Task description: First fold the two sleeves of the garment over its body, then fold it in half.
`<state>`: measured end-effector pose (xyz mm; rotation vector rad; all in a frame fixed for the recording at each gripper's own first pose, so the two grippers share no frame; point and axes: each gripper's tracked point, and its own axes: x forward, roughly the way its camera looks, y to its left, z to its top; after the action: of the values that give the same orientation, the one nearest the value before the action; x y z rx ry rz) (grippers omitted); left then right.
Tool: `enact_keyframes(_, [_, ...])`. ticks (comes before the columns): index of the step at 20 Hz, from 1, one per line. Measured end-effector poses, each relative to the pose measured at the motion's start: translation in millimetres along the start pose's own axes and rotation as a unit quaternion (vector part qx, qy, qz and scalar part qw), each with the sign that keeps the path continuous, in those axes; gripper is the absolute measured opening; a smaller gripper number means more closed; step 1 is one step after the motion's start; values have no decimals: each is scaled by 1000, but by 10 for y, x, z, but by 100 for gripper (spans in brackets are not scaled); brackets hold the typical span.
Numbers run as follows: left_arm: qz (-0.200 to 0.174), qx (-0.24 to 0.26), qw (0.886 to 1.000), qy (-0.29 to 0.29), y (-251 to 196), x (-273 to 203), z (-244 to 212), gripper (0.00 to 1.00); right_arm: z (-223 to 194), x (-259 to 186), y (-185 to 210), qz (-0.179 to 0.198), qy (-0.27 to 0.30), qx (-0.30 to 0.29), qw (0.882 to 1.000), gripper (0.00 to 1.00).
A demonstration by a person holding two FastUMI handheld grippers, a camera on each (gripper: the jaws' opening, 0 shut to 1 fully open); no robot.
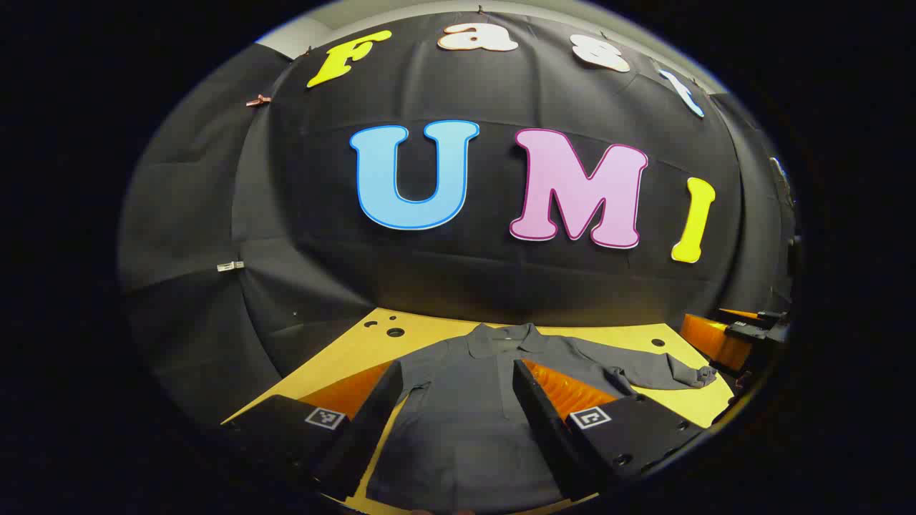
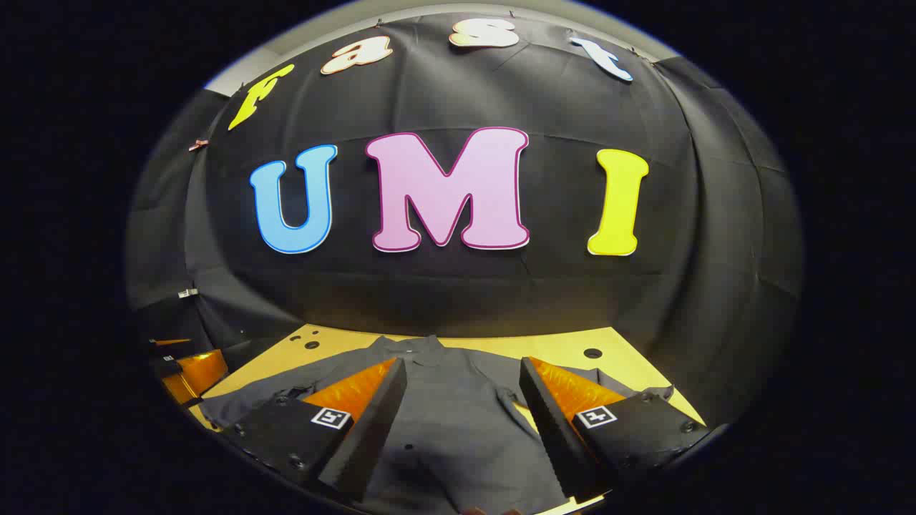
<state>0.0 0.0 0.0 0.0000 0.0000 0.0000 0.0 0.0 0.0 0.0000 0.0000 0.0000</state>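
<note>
The shirt [image 1: 465, 400] lies flat on the table [image 1: 358, 343], sleeves spread out from its body — both grippers [image 1: 458, 408] [image 2: 461, 415] hover above it, fingers wide, holding nothing.

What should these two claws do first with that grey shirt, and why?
Probably bring the right gripper to the sleeve stretched out sideways and pinch near its cuff. The shirt lies flat on the yellow table, both sleeves unfolded, and both grippers, the left gripper included, are open and holding nothing.

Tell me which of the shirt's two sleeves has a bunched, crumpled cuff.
The sleeve stretching right across the table in the left gripper view; its cuff is bunched up.
</note>
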Motion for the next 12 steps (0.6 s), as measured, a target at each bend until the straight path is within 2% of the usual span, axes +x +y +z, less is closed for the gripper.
enact_keyframes(5, [18,1,1000,-3,-23,156,-20,98,-201,165,-228,3,25,7,1000,99])
enact_keyframes(12, [7,6,1000,6,-147,228,-100,98,-267,181,-299,2,28,8,1000,99])
